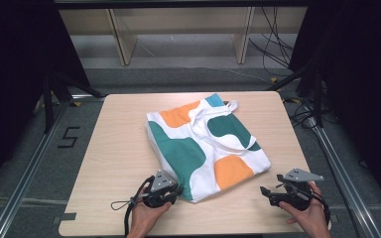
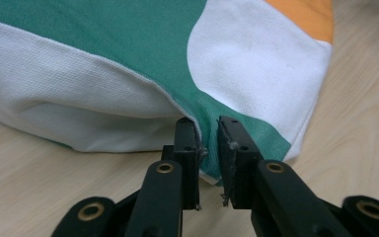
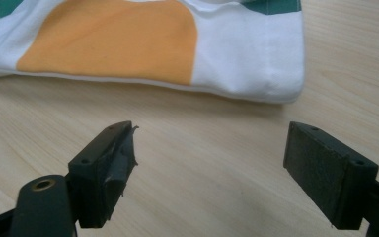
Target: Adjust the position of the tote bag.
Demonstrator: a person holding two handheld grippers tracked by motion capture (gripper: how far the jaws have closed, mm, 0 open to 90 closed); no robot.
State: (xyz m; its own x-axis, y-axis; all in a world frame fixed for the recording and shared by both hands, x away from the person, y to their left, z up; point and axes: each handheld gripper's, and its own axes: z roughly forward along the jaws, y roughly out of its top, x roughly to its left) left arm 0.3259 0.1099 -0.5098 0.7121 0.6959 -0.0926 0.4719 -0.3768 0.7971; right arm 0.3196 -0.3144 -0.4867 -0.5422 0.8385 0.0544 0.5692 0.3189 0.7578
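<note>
Both my grippers sit at the bag's [image 1: 206,146] near edge: left gripper [image 2: 208,148] clamped on its corner, right gripper [image 3: 209,168] spread wide, empty

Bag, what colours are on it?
The bag is white with green, orange and blue patches, best seen in the high view.

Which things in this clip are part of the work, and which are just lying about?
In the work:
- tote bag, flat on the table
- left tool, shut on the bag's near corner
- right tool, open, just short of the bag's other near corner

Just lying about:
- cables on the floor behind the table
- wooden frame at the back
</note>
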